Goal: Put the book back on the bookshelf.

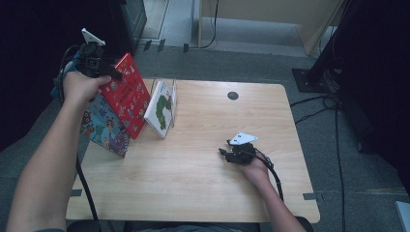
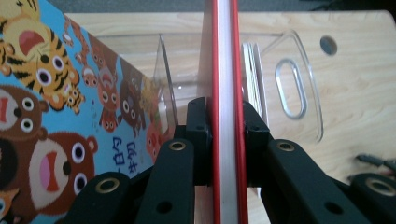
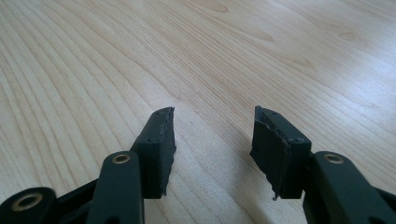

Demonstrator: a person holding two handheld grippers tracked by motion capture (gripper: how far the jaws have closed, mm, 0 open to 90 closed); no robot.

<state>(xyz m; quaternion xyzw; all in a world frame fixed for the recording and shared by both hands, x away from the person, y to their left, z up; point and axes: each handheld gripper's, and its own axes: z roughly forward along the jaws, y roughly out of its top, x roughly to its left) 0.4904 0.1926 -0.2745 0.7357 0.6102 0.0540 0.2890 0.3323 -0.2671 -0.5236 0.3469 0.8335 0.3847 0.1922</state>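
My left gripper (image 1: 112, 73) is shut on a red picture book (image 1: 126, 94), held up above the table's left side. In the left gripper view the red book (image 2: 227, 70) runs edge-on between the pads (image 2: 198, 123), which press on both covers. A blue book with cartoon animals (image 1: 105, 126) leans at the table's left edge, and its cover (image 2: 51, 112) is at the left in that view. A white book (image 1: 162, 107) stands in a clear acrylic rack (image 2: 299, 88). My right gripper (image 1: 223, 152) rests low over the table (image 1: 193, 164), open with nothing between its fingers (image 3: 159, 144).
The wooden table (image 3: 233, 56) has a round cable hole (image 1: 233, 95) near its far edge. A cable (image 1: 275, 176) trails from the right gripper toward the front edge. Grey floor, a black stand and wooden furniture lie beyond the table.
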